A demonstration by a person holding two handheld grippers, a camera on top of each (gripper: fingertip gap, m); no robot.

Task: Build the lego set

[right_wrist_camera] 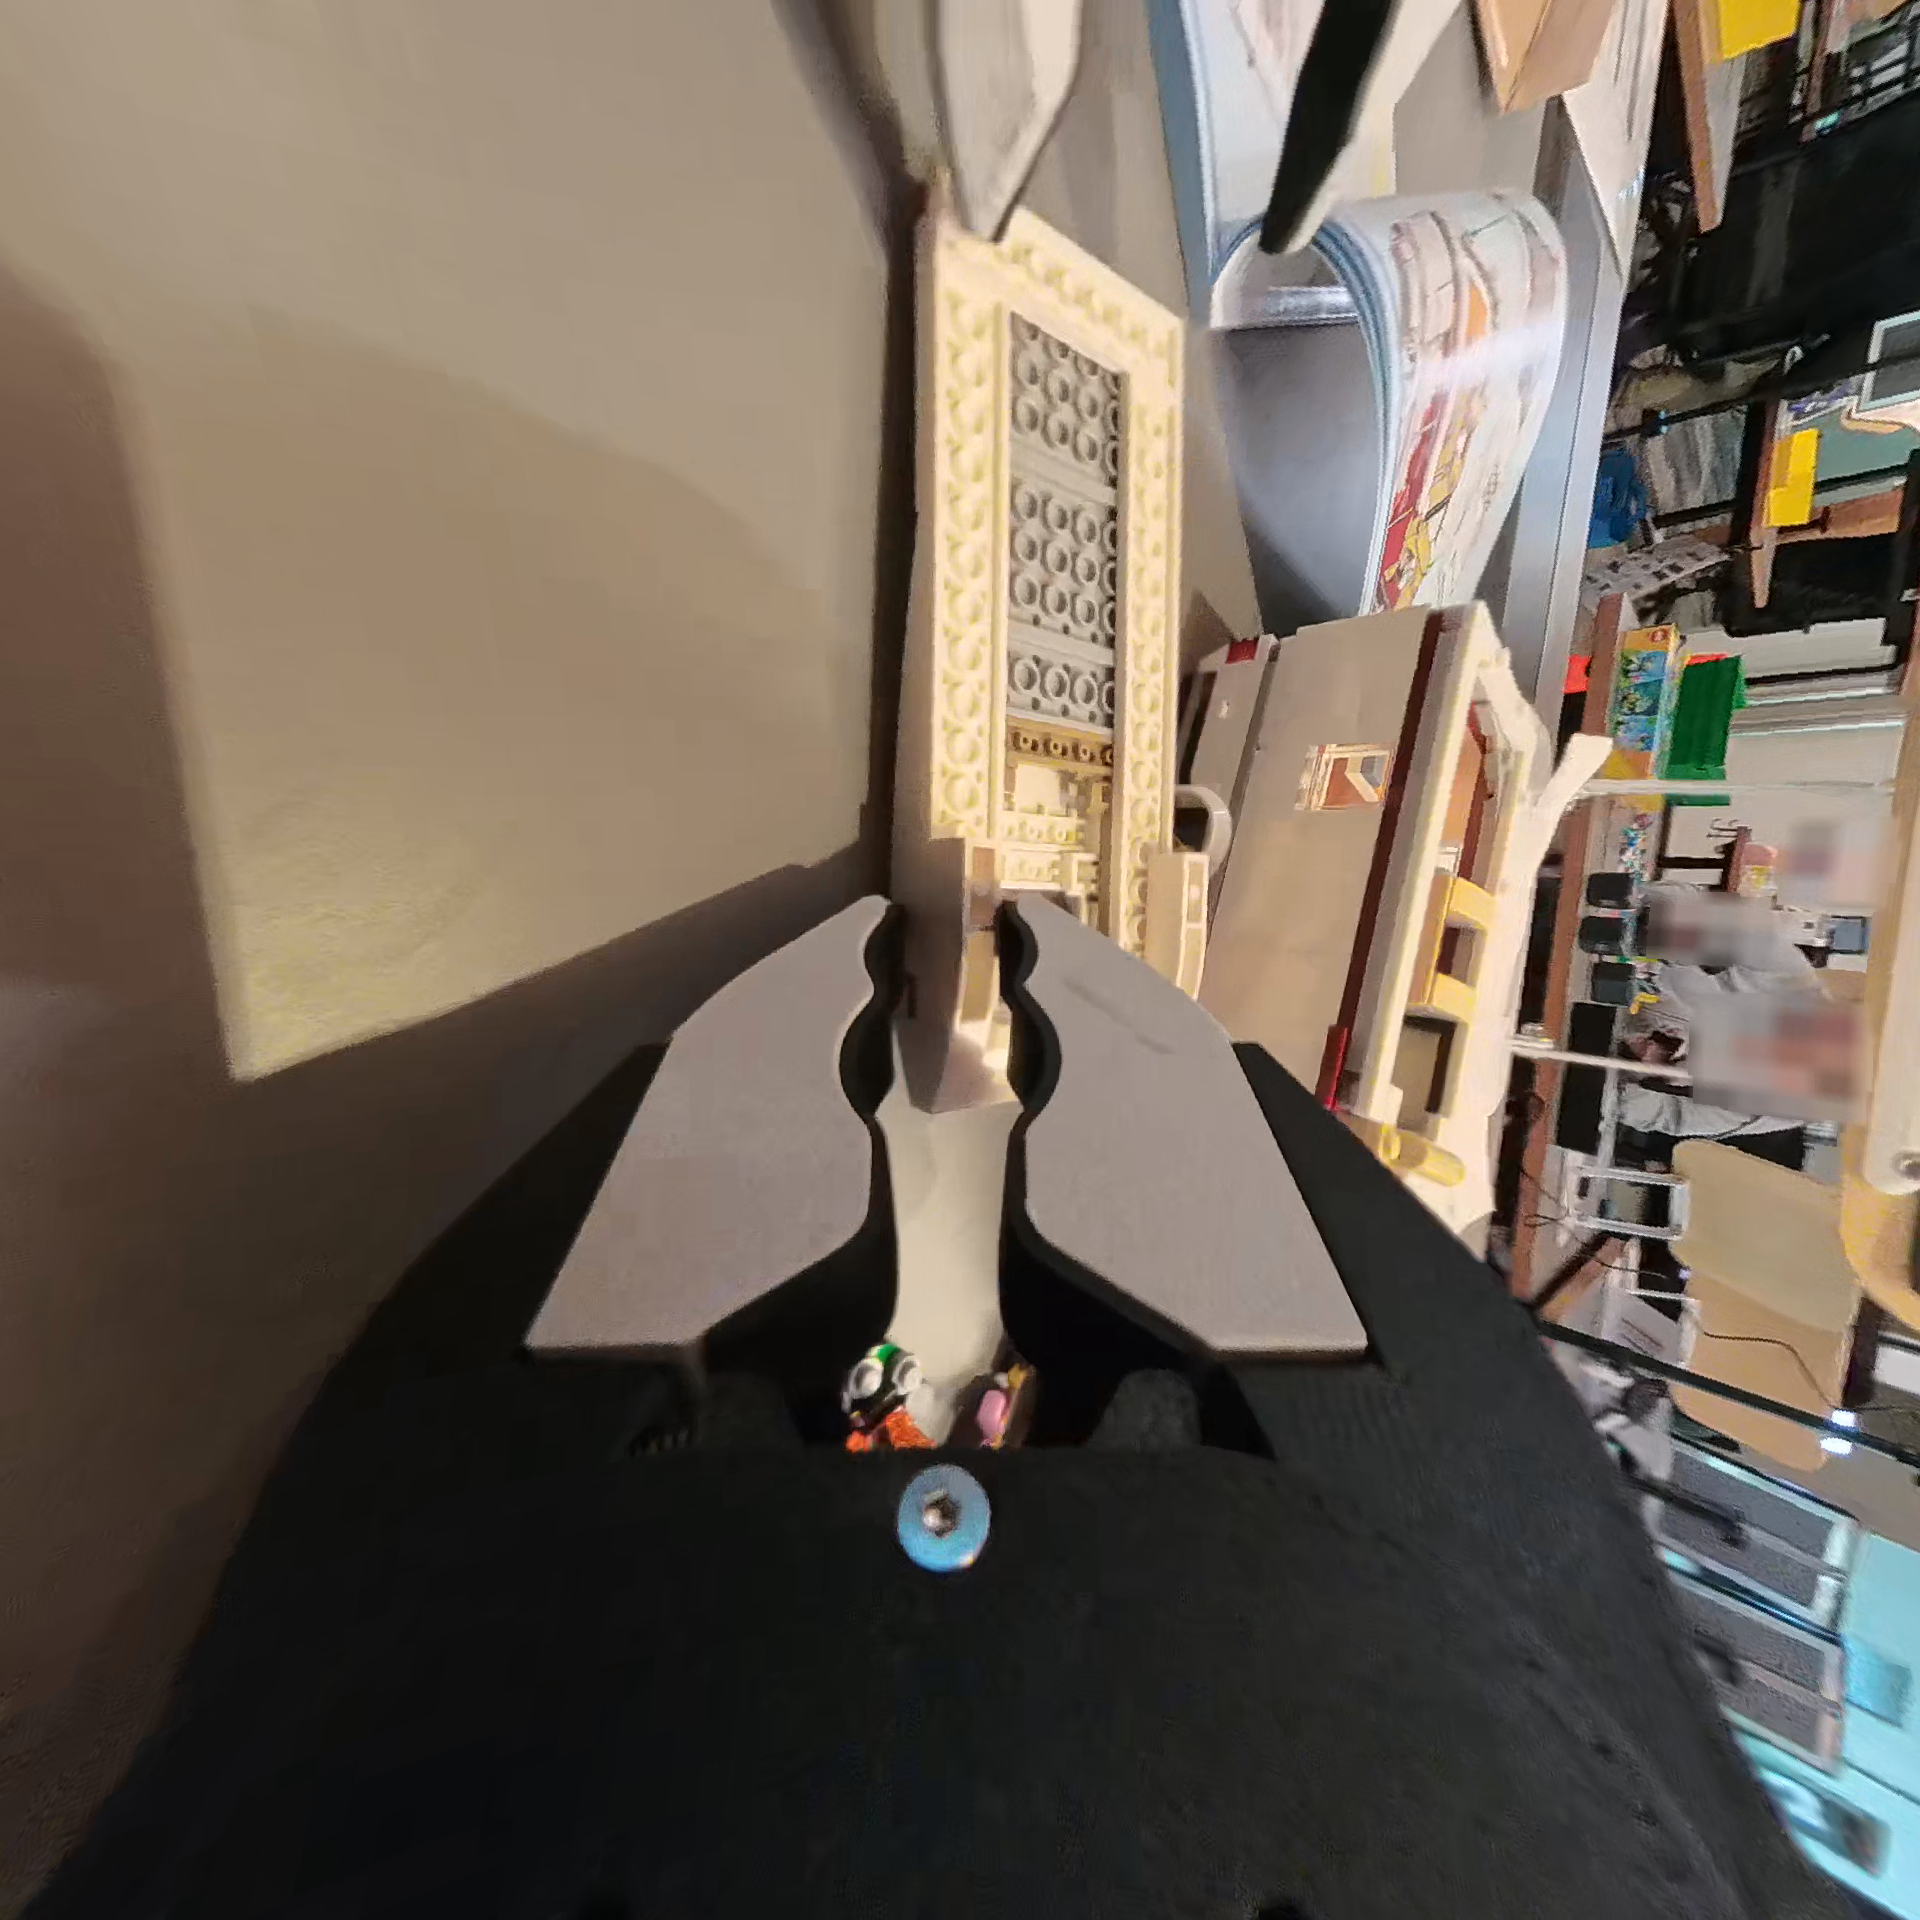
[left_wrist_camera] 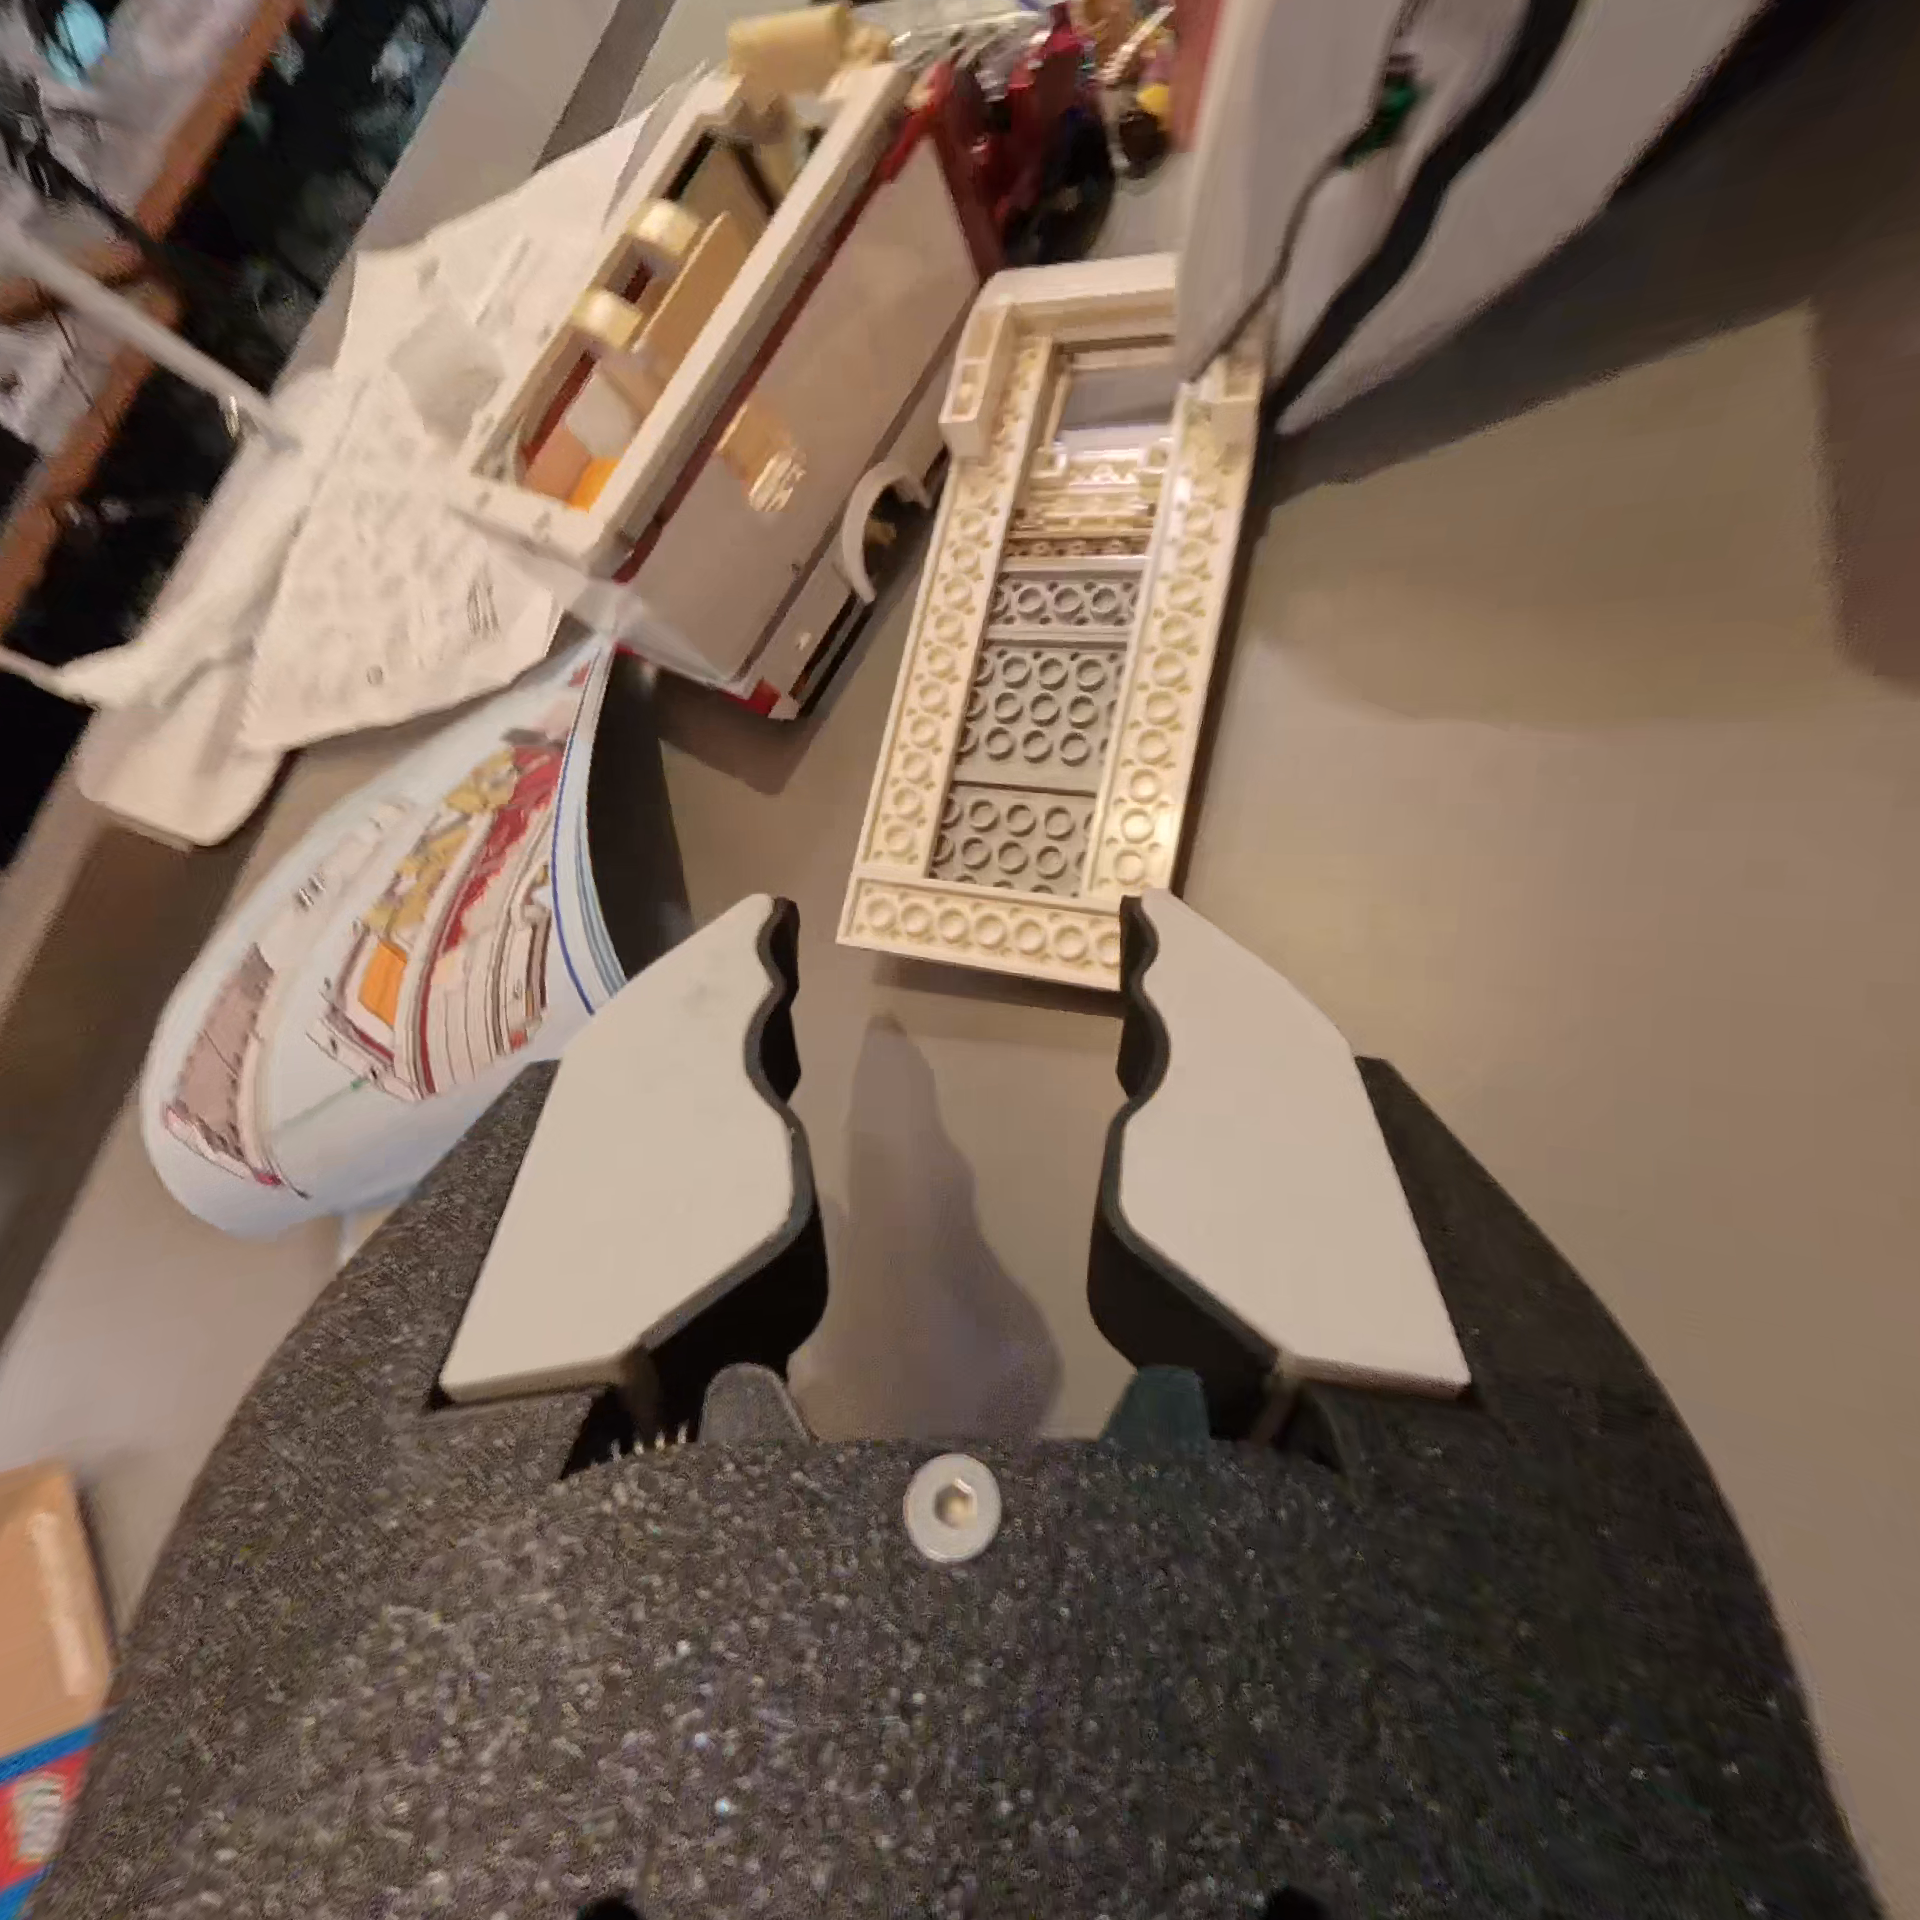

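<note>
Left tool (left_wrist_camera: 956,935) spread wide with nothing between its fingers, hovering over the grey table (left_wrist_camera: 1507,831) just short of the near end of a long cream brick frame (left_wrist_camera: 904,748); right fingertip (left_wrist_camera: 1143,935) overlapping that frame's near corner in the view, contact impossible to judge. Frame lying flat on the table, cream studded border around grey studded plates (left_wrist_camera: 1039,727), finer cream detail toward the far end. Right tool (right_wrist_camera: 945,925) drawn narrow and clamped on the end of the same cream frame (right_wrist_camera: 956,520), both dark pads (right_wrist_camera: 1013,966) pressed against a raised cream and grey end piece (right_wrist_camera: 961,997) between the fingertips; seen from the left wrist view as pale fingers (left_wrist_camera: 1226,187) reaching in at the frame's far end. To one side, a larger tan, cream and dark red brick building section (left_wrist_camera: 790,416) tipped on the table. Beyond it, an open instruction booklet (left_wrist_camera: 416,997) with curled pages and loose white printed sheets (left_wrist_camera: 416,520). A cardboard box corner (left_wrist_camera: 42,1621) at the lower left edge. Blurred shelving and a person (right_wrist_camera: 1725,997) in the background.
</note>
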